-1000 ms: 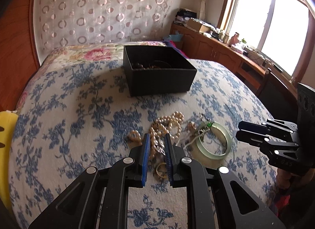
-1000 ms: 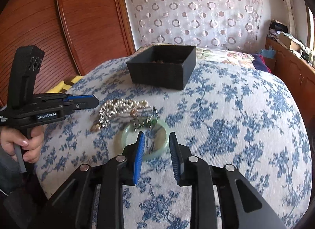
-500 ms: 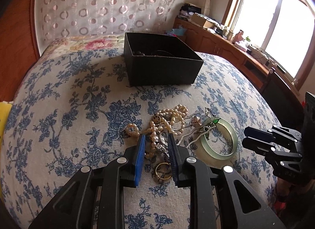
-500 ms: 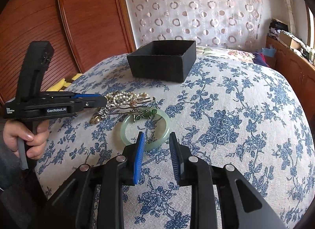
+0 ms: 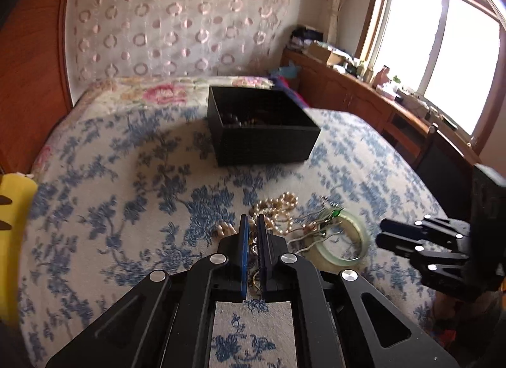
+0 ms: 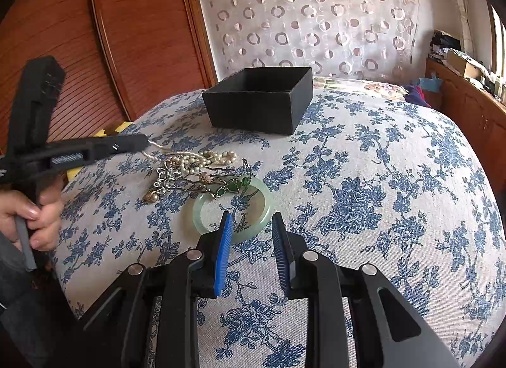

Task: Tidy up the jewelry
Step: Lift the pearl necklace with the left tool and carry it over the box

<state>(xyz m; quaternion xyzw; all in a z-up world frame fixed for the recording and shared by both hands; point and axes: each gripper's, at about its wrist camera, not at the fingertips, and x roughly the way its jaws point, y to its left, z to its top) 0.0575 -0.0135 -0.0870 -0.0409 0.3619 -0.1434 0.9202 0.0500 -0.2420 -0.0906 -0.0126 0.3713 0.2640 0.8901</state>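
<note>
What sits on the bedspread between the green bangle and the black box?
In the right wrist view, a tangle of pearl strands and metal chains lies between the pale green jade bangle and the black open box.

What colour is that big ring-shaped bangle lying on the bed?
The bangle is pale, milky green, seen best in the right wrist view.

Our grippers (image 6: 251, 225) are black with blue ribbed pads (image 6: 221, 254) and silver screws (image 6: 193, 254); our bare hand (image 6: 34, 213) has glossy nails.
</note>
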